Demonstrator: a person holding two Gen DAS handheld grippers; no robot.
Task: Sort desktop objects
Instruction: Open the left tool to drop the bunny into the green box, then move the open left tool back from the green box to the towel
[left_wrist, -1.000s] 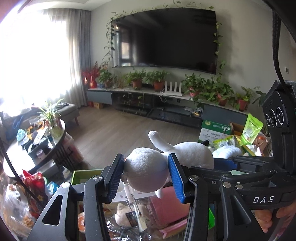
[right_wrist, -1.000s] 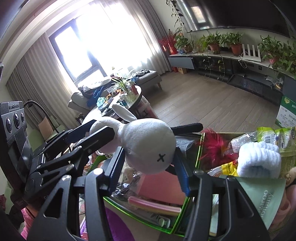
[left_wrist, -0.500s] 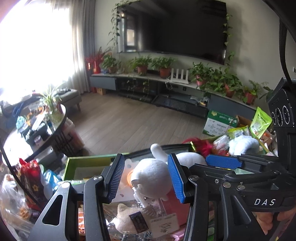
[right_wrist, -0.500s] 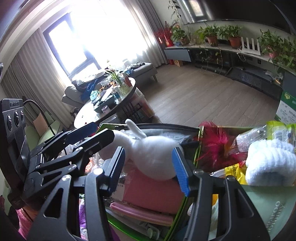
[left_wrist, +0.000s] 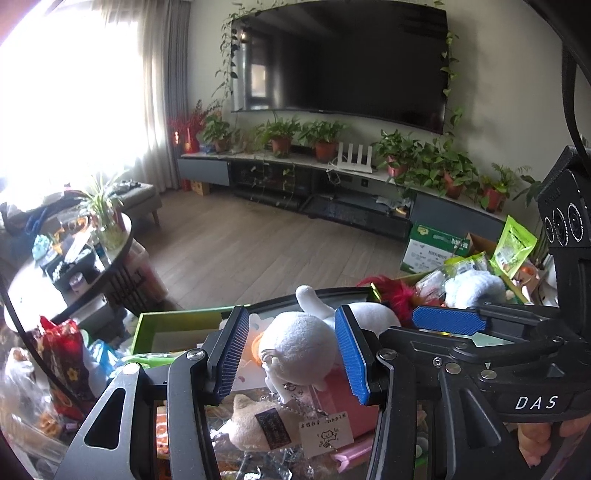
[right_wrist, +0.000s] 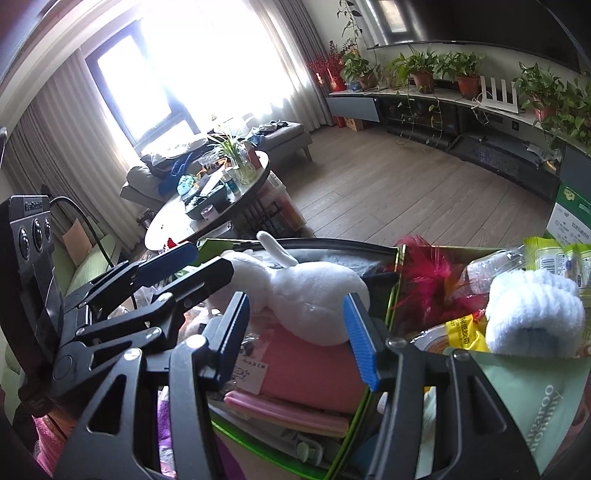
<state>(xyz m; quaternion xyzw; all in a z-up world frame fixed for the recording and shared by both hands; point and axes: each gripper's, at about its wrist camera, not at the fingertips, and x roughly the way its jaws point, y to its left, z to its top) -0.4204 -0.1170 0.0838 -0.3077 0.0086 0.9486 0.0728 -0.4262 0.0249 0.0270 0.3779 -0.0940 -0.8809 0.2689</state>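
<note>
plush white rabbit (left_wrist: 314, 339) lies on its side in the green-edged box (left_wrist: 173, 321), resting on a pink pouch (right_wrist: 310, 365) and the clutter of small toys beneath it. it looks set down there as one more soft toy sorted into that box, its tag and bead chain trailing toward a little beige plush (left_wrist: 255, 421).

left gripper (left_wrist: 291, 354) hangs just over the rabbit's head, jaws spread wide with a clear gap on each side, so it is open and grips nothing. right gripper (right_wrist: 295, 343) comes in from the other side over the rabbit's body, also open; its blue pad sits close to the fur, though i cannot tell whether it touches.

both point down into the box from opposite sides, which fits two hands having lowered a floppy thing together.

next box along holds a red feathery thing (right_wrist: 424, 269), a fluffy white roll (right_wrist: 532, 314) and snack packets, seemingly another sort pile.
</note>
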